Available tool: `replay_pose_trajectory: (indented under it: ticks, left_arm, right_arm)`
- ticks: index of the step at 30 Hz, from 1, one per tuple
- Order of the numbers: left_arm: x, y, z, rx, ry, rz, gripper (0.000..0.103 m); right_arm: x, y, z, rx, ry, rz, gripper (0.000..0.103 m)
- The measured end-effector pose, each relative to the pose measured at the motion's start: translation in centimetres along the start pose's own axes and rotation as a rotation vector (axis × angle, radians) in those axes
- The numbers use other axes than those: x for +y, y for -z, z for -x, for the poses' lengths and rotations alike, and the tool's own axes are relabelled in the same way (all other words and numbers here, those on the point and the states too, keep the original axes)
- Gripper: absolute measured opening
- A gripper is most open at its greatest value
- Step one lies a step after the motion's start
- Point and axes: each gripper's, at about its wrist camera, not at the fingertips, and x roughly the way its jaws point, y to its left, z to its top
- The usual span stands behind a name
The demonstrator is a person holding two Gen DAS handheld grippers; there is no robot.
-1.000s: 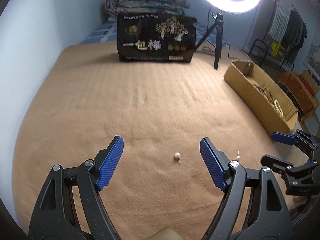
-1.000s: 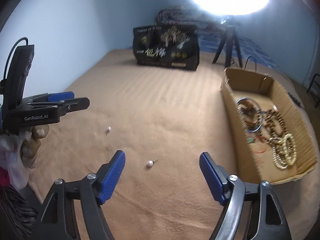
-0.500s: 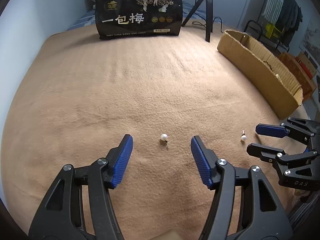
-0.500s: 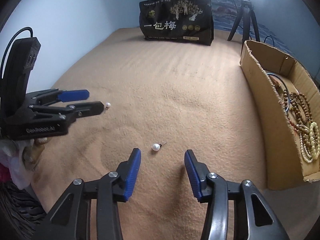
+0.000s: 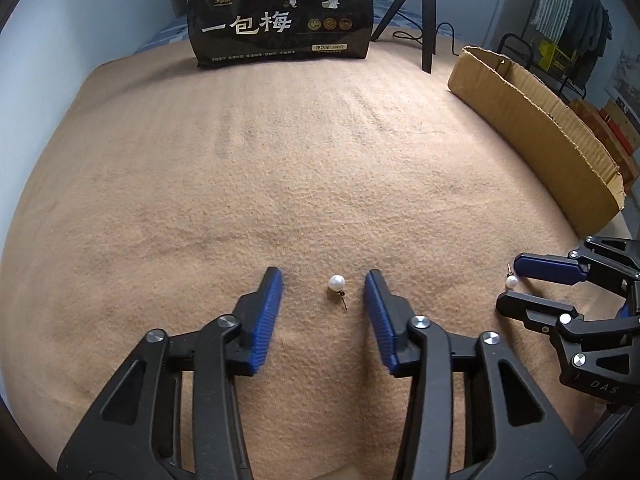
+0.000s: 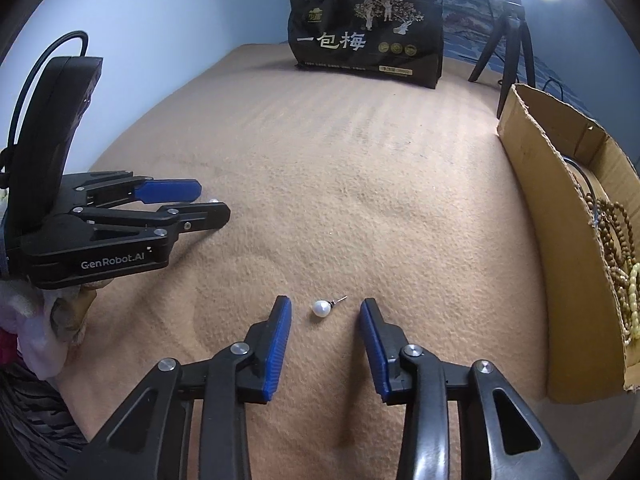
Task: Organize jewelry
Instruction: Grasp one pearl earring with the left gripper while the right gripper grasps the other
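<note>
Between closing jaws, 2 pearl earrings (image 5: 336, 282) (image 6: 321, 308)

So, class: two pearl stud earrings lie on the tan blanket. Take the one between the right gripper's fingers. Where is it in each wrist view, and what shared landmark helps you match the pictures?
Left wrist view: the pearl earring sits far right, between the right gripper fingers.
Right wrist view: same earring, low centre, between the blue pads, untouched.
Shared landmark: the black snack bag standing at the blanket's far end.
</note>
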Motion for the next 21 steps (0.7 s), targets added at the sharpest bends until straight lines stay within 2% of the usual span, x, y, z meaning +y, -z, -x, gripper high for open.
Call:
replay_pose_trajectory:
  ticks: [6, 15, 17, 21]
  left_arm:
    - [-0.21, -0.01, -0.01, 0.001, 0.003, -0.01, 0.036]
    - [-0.42, -0.02, 0.03, 0.003, -0.003, -0.024, 0.015]
    - [-0.48, 0.01, 0.06, 0.001, -0.004, -0.027, 0.01]
    - [-0.58, 0.05, 0.18, -0.005, -0.006, -0.032, 0.007]
  right_arm:
    - [0.22, -0.14, -0.19, 0.005, 0.001, 0.014, 0.027]
    - [0.79, -0.25, -0.51, 0.008, 0.021, 0.045, 0.009]
    - [0.67, -0.3, -0.55, 0.007, 0.015, 0.037, 0.008]
    - [0.63, -0.24, -0.46, 0.002, 0.015, 0.033, 0.008]
